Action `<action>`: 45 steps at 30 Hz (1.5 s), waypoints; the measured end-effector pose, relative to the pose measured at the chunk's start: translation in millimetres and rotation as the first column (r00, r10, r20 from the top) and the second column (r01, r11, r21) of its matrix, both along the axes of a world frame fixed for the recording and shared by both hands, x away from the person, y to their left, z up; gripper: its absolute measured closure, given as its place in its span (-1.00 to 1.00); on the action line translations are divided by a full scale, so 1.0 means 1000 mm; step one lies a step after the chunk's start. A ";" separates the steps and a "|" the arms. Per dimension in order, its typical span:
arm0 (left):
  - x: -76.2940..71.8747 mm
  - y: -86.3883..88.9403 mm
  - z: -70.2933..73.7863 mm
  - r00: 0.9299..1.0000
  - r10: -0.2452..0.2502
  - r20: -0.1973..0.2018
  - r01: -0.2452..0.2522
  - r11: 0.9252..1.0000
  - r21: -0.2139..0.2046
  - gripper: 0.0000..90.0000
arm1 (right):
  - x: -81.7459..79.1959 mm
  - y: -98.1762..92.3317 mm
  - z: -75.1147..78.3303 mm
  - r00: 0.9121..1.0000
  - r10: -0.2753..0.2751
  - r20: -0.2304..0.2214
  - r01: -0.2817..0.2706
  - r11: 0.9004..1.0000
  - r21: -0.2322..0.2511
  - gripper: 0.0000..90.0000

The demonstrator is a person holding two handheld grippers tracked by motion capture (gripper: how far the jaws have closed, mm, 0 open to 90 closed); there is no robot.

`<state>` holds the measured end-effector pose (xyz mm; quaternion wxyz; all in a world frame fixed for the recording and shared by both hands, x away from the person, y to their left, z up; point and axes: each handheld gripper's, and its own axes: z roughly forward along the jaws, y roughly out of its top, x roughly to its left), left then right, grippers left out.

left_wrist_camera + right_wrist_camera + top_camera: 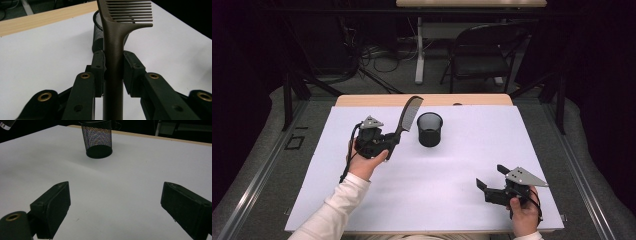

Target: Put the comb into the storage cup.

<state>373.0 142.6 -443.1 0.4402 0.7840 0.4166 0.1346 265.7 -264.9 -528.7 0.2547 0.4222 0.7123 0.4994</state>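
Just left of the cup, the left gripper has its jaws clamped on the handle of a dark comb, with both pads pressed against the handle's sides, as the left gripper view shows plainly. The comb's long axis runs up and away from the hand, leaning toward the cup, its toothed end raised above the mat and close beside the cup's rim. The cup stands upright and open on the white mat, near the far edge. So the cup lies to the right of the comb's tip and a little below it. I'd judge the coming move to be a short carry over the mouth and a tilt to bring the comb more upright before lowering it in. The right gripper rests well apart near the front right corner, jaws wide open and holding nothing; the left hand is clearly the nearer one.
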 end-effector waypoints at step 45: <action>-0.011 -0.017 -0.019 0.981 0.046 0.189 -0.023 0.992 -0.123 0.61 | 0.002 0.000 -0.002 1.000 -0.002 -0.017 0.002 1.000 -0.002 -0.80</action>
